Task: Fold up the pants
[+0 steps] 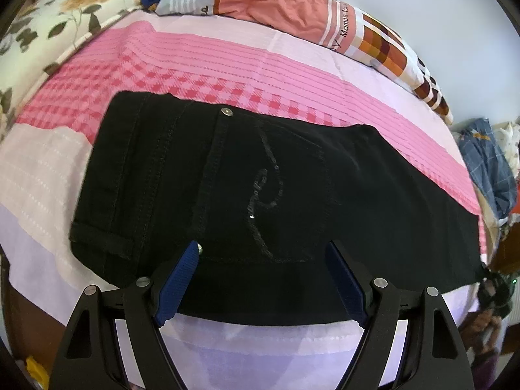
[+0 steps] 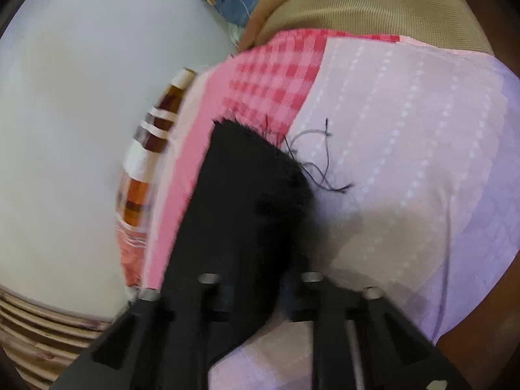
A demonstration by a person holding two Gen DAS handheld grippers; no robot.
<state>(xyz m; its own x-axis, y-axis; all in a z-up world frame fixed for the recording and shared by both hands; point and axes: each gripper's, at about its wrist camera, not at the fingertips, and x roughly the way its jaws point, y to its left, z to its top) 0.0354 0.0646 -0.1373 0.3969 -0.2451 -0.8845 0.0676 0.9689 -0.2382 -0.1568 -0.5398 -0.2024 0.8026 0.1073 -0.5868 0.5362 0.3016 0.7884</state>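
Black pants (image 1: 227, 178) lie flat on the pink and lilac bedsheet (image 1: 195, 65), waistband at the left with a metal button, a sequin design on the pocket. My left gripper (image 1: 263, 247) hovers over the near edge of the seat, its blue pads (image 1: 178, 282) wide apart and open with no cloth pinched. In the right wrist view a leg of the pants (image 2: 240, 195) runs up from between the fingers to its frayed hem (image 2: 325, 169), lifted off the sheet. My right gripper (image 2: 258, 279) is shut on this leg, and the cloth covers most of its pads.
A floral pillow (image 1: 48, 26) lies at the far left and a folded salmon and checked blanket (image 1: 292, 6) along the far edge by the wall. Heaped clothes (image 1: 490, 169) sit beyond the bed's right end. A beige mattress edge (image 2: 373, 6) shows past the sheet.
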